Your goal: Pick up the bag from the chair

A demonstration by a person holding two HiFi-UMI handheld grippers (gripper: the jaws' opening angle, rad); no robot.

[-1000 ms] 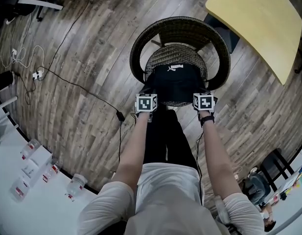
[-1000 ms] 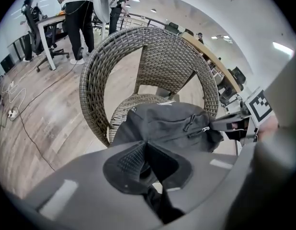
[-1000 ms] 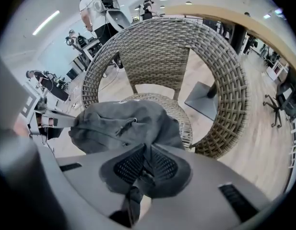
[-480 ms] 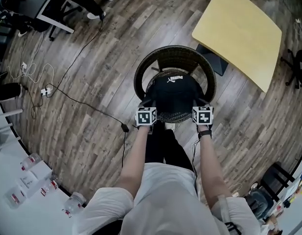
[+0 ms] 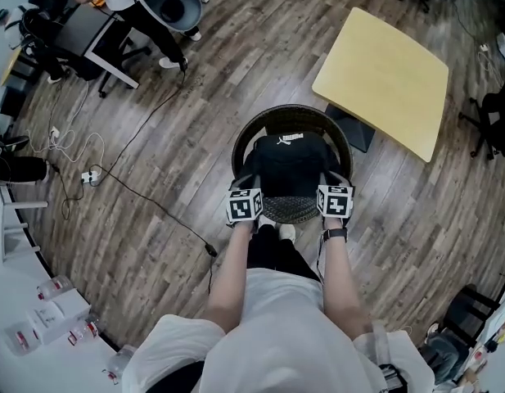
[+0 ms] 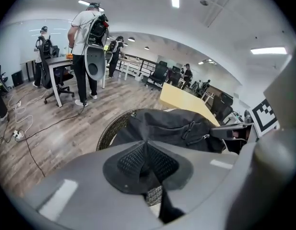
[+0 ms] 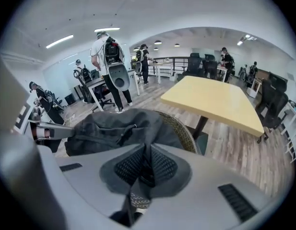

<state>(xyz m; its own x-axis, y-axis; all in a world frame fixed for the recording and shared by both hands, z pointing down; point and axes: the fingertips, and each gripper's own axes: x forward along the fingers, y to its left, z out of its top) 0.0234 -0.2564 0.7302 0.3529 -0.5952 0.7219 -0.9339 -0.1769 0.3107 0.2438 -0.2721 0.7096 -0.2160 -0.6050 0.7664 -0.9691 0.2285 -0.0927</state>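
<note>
A black bag [image 5: 289, 164] sits over the seat of a round wicker chair [image 5: 239, 147] in the head view. My left gripper [image 5: 250, 180] holds the bag's left side, and its pads are closed on a fold of black fabric [image 6: 147, 153]. My right gripper [image 5: 329, 178] holds the bag's right side, with its pads pinched on the fabric [image 7: 145, 164]. The bag's body [image 6: 172, 127] bulges beyond the left jaws, and its zipped top [image 7: 114, 127] shows past the right ones. I cannot tell if the bag still rests on the seat.
A yellow table [image 5: 385, 79] stands just behind and right of the chair. A black cable [image 5: 146, 196] crosses the wooden floor to the left. People and a desk [image 5: 88, 23] are at the far left. Bottles [image 5: 47, 322] stand on a white surface at lower left.
The head view has risen, so the chair and bag look smaller and more floor shows. Both grippers stay clamped on the bag's two sides.
</note>
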